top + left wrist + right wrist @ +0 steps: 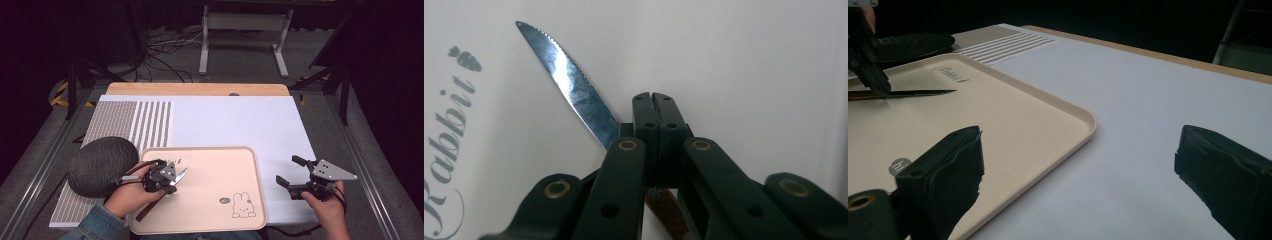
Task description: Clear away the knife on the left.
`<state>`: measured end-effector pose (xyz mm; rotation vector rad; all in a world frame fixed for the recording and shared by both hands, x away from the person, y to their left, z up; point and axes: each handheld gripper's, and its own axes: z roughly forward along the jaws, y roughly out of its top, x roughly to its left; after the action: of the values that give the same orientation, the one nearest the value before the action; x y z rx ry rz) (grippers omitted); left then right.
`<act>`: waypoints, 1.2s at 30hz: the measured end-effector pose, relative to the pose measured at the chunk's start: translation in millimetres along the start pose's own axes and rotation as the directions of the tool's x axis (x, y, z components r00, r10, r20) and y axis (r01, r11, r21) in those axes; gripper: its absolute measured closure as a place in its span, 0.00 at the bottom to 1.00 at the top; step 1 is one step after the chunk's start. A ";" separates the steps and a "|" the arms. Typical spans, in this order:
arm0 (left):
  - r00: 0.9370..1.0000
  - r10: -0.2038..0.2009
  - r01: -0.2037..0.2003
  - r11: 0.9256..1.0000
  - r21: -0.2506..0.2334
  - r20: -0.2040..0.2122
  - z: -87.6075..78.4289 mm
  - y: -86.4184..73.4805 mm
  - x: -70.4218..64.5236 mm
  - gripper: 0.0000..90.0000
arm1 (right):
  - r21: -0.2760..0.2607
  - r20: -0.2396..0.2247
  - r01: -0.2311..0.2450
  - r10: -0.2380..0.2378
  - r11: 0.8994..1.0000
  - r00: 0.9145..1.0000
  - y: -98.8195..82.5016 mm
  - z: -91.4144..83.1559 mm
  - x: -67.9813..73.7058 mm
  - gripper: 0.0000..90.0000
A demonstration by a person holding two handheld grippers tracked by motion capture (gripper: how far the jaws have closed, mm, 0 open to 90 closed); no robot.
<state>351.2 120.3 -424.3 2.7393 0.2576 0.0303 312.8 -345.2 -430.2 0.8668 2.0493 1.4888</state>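
Gripping done: my left gripper (172, 181) has its jaws clamped on the knife (569, 85) over the tray's (220, 155) left part; lift apparently not begun. Right gripper (290, 172) waits wide open, empty, right of the tray.

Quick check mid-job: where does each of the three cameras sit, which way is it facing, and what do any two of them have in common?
High view: above the person's side, looking forward and down on the table; forearms, left gripper and right gripper show.
Left gripper view: on the left gripper, looking along its shut jaws at the knife on the tray.
Right gripper view: on the right gripper, low over the table, facing its far edge past open jaws.
Shared: all three show knife and tray; the right gripper view also shows the left gripper.
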 end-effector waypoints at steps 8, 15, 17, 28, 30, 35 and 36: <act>1.000 0.010 -0.011 0.999 0.043 0.009 3.7 0.2 0.9 1.00 | 0.006 -0.002 -0.001 0.001 1.000 1.000 -0.4 0.5 0.2 0.07; 1.000 0.005 -0.005 0.999 0.050 -0.002 2.5 -1.9 1.6 1.00 | 0.013 -0.003 0.004 -0.003 1.000 1.000 -0.6 1.7 0.8 0.07; 1.000 0.001 -0.001 0.999 0.054 -0.003 1.7 -3.3 2.6 1.00 | 0.012 -0.003 0.005 -0.005 1.000 1.000 -0.6 1.6 0.8 0.07; 1.000 -0.014 0.015 0.998 0.053 -0.008 -0.3 -8.3 6.2 1.00 | 0.017 -0.004 0.005 -0.005 1.000 1.000 -1.0 1.9 0.9 0.07; 1.000 -0.025 0.026 0.998 0.049 -0.012 -0.9 -10.3 6.1 1.00 | 0.018 -0.003 0.005 -0.005 1.000 1.000 -1.1 1.9 0.9 0.07; 0.999 -0.029 0.030 0.998 0.052 -0.017 -2.5 -14.4 6.6 1.00 | 0.017 -0.003 0.005 -0.005 1.000 1.000 -1.1 2.2 1.0 0.07; 1.000 -0.027 0.028 0.998 0.053 -0.015 -2.8 -15.0 6.9 1.00 | 0.017 -0.003 0.006 -0.005 1.000 1.000 -1.2 2.2 1.0 0.07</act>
<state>355.1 136.3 -427.5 2.7885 0.3046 0.0366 313.4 -343.3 -432.0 0.8654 2.0683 1.4724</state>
